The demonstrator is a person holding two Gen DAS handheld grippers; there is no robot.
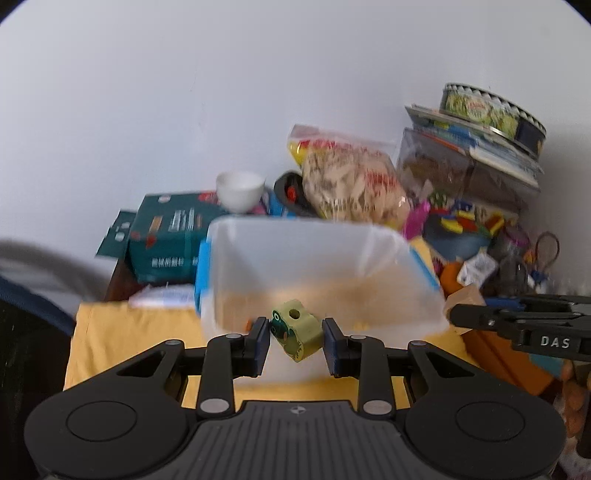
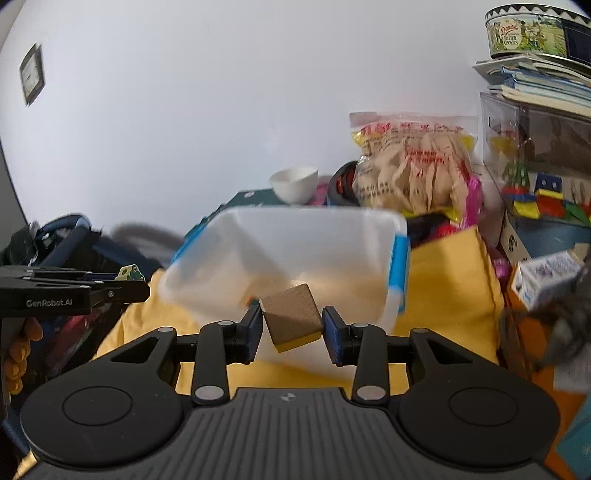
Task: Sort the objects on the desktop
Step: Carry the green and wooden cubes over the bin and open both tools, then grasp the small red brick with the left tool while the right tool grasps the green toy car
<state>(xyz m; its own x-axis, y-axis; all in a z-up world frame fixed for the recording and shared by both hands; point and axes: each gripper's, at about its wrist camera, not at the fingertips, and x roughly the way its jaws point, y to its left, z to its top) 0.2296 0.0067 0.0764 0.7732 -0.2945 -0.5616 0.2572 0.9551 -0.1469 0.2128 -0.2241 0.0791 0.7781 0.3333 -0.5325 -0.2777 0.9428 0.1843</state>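
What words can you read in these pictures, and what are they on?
"DAS": side of the right gripper.
"GenRobot.AI": side of the left gripper.
"Danisa BUTTER COOKIES": round cookie tin.
Green box: white print, too blurred to read.
Snack bag: red print, too blurred to read.

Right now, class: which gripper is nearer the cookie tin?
Right. The right gripper sits below and left of the cookie tin; the left gripper is farther left.

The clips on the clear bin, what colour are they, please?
Light blue clips on the clear bin; right wrist view shows them best.
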